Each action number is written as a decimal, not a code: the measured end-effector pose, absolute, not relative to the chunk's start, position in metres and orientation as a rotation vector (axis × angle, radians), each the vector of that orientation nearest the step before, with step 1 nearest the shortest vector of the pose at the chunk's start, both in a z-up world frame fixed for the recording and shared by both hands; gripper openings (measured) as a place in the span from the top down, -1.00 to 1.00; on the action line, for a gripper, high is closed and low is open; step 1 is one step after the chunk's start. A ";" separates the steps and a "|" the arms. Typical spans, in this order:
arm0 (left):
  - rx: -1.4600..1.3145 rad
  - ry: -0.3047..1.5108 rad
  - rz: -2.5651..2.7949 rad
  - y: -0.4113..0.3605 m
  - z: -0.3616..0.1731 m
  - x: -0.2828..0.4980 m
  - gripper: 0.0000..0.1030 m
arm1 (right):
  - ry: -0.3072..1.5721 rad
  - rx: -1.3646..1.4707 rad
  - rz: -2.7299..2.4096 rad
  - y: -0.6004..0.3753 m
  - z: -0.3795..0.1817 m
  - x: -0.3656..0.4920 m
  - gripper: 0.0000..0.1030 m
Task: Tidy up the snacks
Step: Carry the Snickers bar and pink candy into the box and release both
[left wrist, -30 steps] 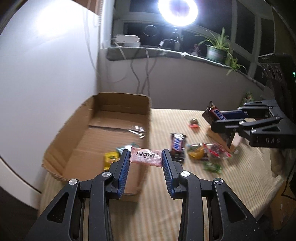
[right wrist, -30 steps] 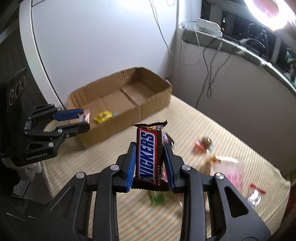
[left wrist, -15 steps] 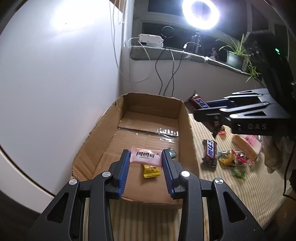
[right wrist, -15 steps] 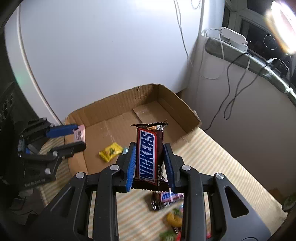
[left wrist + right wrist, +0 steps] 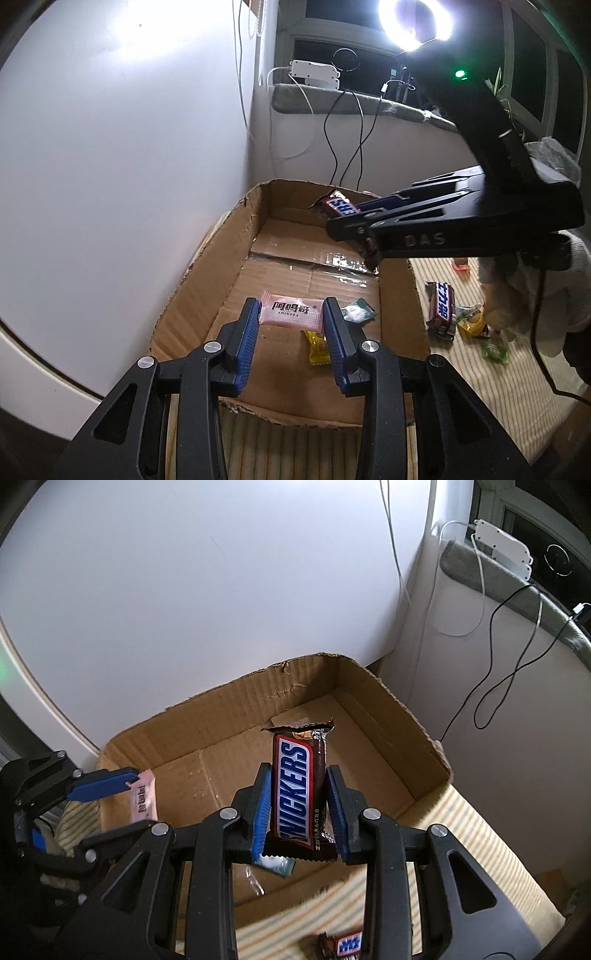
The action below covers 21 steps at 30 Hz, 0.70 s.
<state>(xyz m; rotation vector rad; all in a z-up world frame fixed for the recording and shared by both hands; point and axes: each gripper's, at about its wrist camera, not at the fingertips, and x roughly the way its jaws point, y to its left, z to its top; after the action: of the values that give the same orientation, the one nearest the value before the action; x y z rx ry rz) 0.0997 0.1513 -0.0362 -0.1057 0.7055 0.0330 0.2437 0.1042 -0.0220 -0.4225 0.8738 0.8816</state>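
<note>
**Both snacks over the box, release not yet made**

As you look along the left wrist view, your left gripper [image 5: 291, 325] is clamped on the pink wafer pack [image 5: 290, 312], held crosswise with its long axis running from pad to pad. The cardboard box [image 5: 207, 273] lies directly below and ahead of it, so a straight drop would land inside. Beneath the pack sit a yellow candy [image 5: 318, 346] and a green candy [image 5: 357, 311], already on the box floor. Up and to the right, your right gripper [image 5: 364, 225] reaches in over the box's right wall; the two stand apart. Outside that wall, a loose Snickers [image 5: 441, 306] and other sweets wait on the striped desk [image 5: 524, 402].

In the right wrist view, your right gripper [image 5: 300, 808] is closed on the Snickers bar [image 5: 297, 786], long axis pointing away along the fingers. The box's open floor lies just ahead and below, bare there. Your left gripper [image 5: 122, 786] with its pink pack sits well off to the left, clear of that drop.
</note>
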 end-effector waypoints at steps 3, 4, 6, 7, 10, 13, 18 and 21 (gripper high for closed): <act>-0.109 0.707 0.037 0.153 -0.037 0.100 0.35 | 0.884 -0.438 0.882 0.111 -0.028 0.248 0.41; -0.108 0.708 0.039 0.154 -0.038 0.101 0.35 | 0.887 -0.442 0.882 0.113 -0.031 0.249 0.42; -0.109 0.708 0.042 0.154 -0.039 0.101 0.35 | 0.894 -0.445 0.886 0.115 -0.033 0.250 0.41; -0.108 0.709 0.044 0.155 -0.040 0.102 0.34 | 0.896 -0.445 0.890 0.116 -0.034 0.251 0.42; -0.102 0.713 0.055 0.155 -0.041 0.105 0.29 | 0.889 -0.450 0.887 0.119 -0.032 0.252 0.41; -0.101 0.707 0.069 0.154 -0.041 0.107 -0.17 | 0.884 -0.452 0.880 0.120 -0.030 0.252 -0.21; -0.104 0.692 0.077 0.154 -0.039 0.103 -0.30 | 0.842 -0.449 0.866 0.117 -0.021 0.250 -0.67; -0.104 0.685 0.081 0.153 -0.037 0.100 -0.30 | 0.836 -0.454 0.854 0.114 -0.017 0.248 -0.67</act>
<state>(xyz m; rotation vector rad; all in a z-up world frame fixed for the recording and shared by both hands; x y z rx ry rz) 0.1004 0.1529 -0.0375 -0.1040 0.6852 0.0812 0.2482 0.1140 -0.0171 -0.4539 0.8355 0.8541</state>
